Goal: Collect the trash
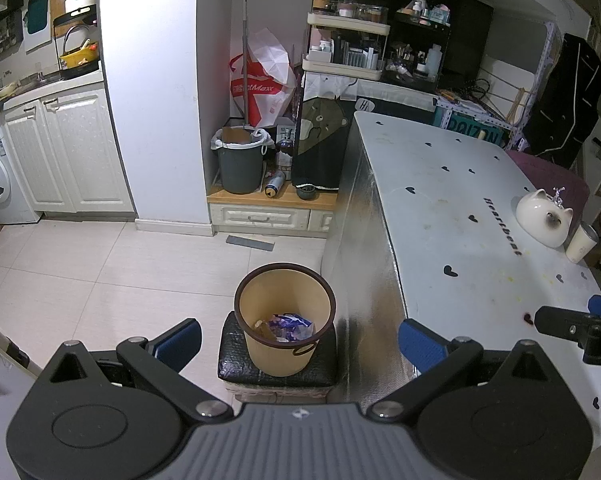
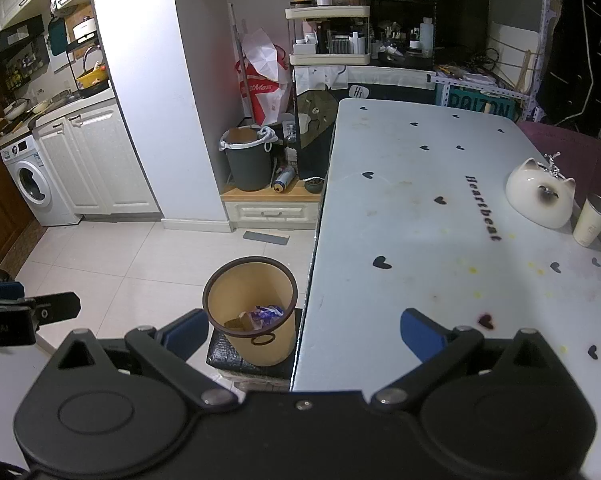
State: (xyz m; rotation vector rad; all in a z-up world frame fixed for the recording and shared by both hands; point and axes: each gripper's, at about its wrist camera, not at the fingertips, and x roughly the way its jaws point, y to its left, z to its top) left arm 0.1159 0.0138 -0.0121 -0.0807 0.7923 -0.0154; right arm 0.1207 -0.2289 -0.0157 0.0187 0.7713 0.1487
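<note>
Hard to make out: the crumpled blue-and-white wrapper (image 1: 290, 326) and brownish scraps in the bin bottom; I cannot tell what they are.
Bin: tan round wastebasket with dark brown rim (image 1: 285, 280) on a black padded stool (image 1: 230, 350), just beside the white heart-print table (image 1: 460, 208).
Left gripper (image 1: 299, 338): blue pads spread wide, empty, bin between them.
Right gripper (image 2: 304, 334): wide, empty, bin by its left finger.
Cut off: the stool's base.

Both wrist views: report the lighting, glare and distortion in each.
Left wrist view: dim bluish light, black fisheye corners, straight cabinet lines bowed; soft sheen down the side of the table; trash bin clearly visible. Right wrist view: the same bowing, a broad pale glare across the tabletop, the wooden door at far left in deep shadow, both open grippers sharp.
</note>
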